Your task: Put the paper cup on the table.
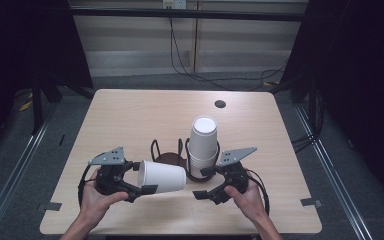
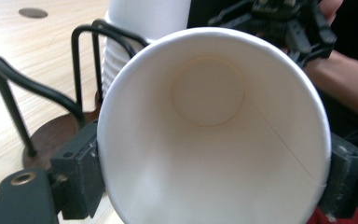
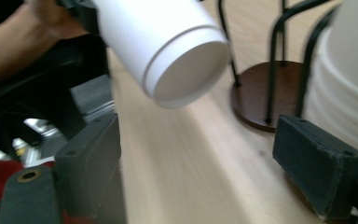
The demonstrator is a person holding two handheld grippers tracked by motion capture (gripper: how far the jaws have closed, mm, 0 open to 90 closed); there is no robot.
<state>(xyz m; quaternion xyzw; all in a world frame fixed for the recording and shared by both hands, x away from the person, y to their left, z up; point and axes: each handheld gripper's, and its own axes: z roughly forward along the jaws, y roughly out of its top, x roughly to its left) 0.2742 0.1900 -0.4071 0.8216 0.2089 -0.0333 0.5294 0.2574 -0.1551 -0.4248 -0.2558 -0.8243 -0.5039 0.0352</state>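
The left gripper clamps a white paper cup sideways; squeezing harder could crush it. The right gripper, jaws apart and empty, could topple the stacked white cups.

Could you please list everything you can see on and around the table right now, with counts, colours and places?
single paper cup: one, white, on its side between the left gripper's jaws, near the table's front.
stack of paper cups: one stack, white, upside down in the holder, centre of the table.
cup holder: one, black wire loops on a dark brown round base, centre.
table: one, light wood, with a dark round hole near its far edge.
cables: several, black, on the floor behind the table.
left gripper: one, black, shut on the single cup.
right gripper: one, black, open, beside the stack.
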